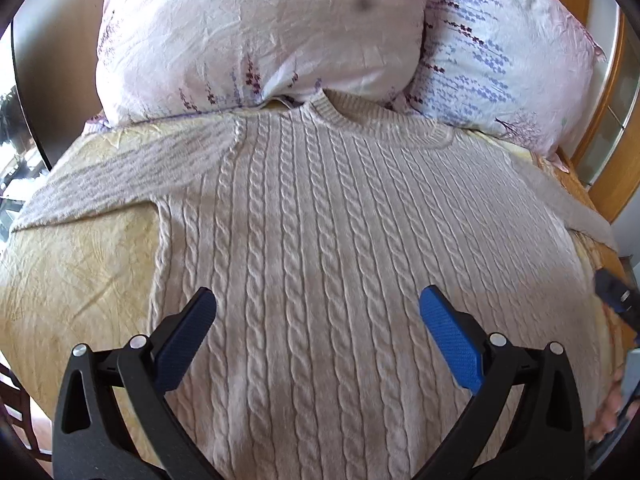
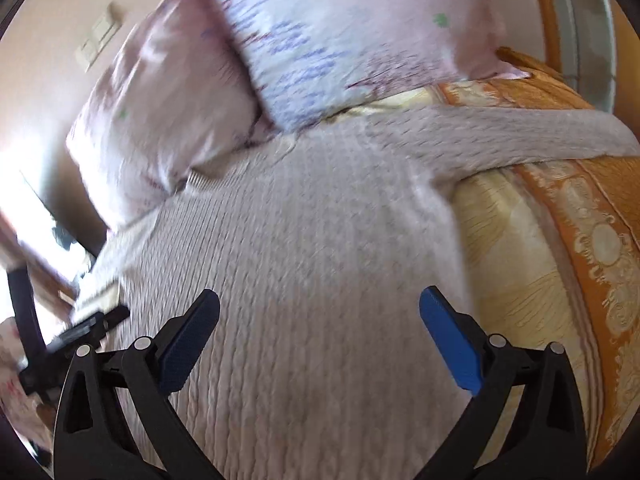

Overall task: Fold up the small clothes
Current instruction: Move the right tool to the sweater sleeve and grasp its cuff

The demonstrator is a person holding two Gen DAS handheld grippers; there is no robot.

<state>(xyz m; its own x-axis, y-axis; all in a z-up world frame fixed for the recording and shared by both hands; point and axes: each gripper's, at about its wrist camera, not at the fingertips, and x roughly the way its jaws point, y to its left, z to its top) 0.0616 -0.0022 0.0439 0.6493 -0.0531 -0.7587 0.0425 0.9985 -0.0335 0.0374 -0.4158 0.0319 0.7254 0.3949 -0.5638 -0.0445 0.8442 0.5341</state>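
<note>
The sweater (image 1: 320, 208) lies flat and face up on the bed (image 1: 80, 264), neck at the far end against two pillows (image 1: 256, 36), hem at the near end under both grippers. Its sleeves run out to the left and right; the right one (image 2: 500, 132) drapes toward the orange border of the bedspread.

It is a thick cable knit, so I judge it soft and limp, fairly heavy for a garment, stretchy, and not slippery. It will sag and drag if lifted by one point. Good places to take hold look like a sleeve cuff or shoulder seam, pinching both layers, or the hem corners.

The left gripper (image 1: 318, 316) hovers over the lower body of the sweater, jaws spread wide and holding nothing. The right gripper (image 2: 320, 316) is likewise wide open and empty, over the sweater's right half; that view is motion-blurred.

No brand, label or readable writing shows anywhere.
</note>
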